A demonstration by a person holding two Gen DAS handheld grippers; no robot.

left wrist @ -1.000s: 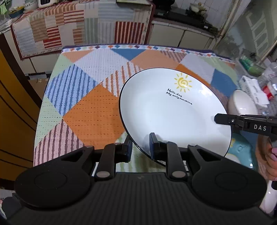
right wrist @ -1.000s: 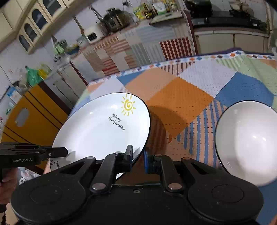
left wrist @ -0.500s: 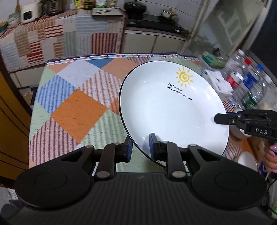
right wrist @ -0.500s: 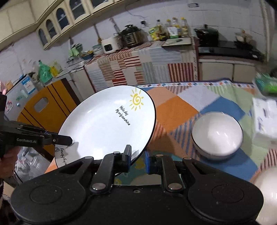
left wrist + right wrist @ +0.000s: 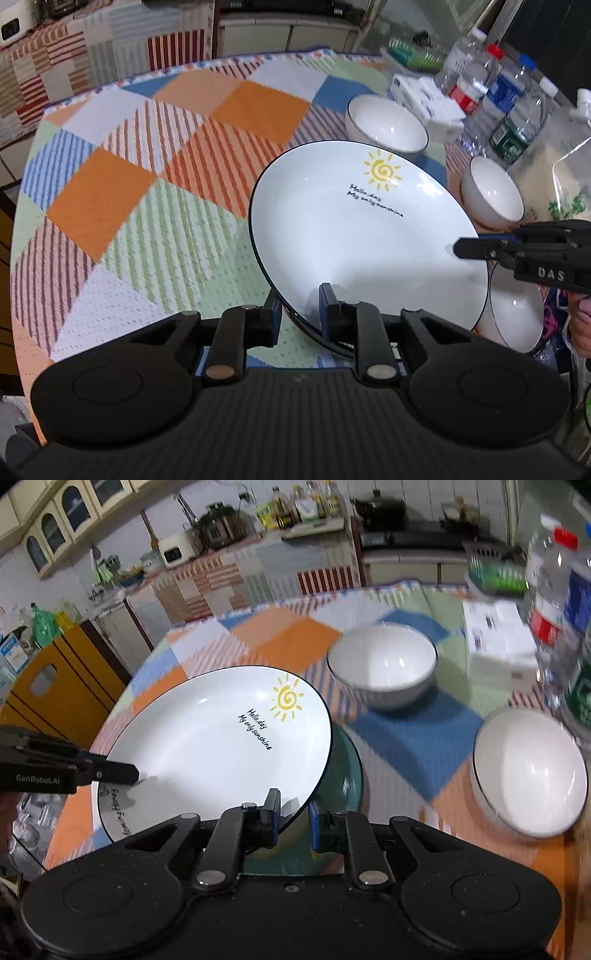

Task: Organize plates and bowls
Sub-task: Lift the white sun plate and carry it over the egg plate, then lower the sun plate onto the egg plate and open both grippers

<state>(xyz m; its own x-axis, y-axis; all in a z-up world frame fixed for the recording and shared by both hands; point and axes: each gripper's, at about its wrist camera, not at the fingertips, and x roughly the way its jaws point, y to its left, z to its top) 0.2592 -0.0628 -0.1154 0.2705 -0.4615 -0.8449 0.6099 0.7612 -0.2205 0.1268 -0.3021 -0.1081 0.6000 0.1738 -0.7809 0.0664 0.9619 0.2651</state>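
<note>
Both grippers pinch the white plate by its rim, the left gripper at six o'clock and the right gripper opposite, above a green plate. Lowering it level and centred would stack them neatly. It reads "Hello,day My only sunshine"; the grippers read "DAS" and "GenRobot.AI".

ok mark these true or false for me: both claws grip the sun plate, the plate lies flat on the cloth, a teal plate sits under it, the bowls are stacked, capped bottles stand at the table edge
1. Both claws grip the sun plate. True: the left claw and the right claw each clamp its rim.
2. The plate lies flat on the tablecloth. False: it is held tilted above it.
3. A teal plate sits beneath it. True.
4. The white bowls are stacked. False: the bowl and the other bowl sit apart.
5. Capped bottles stand at the table edge. True.
</note>
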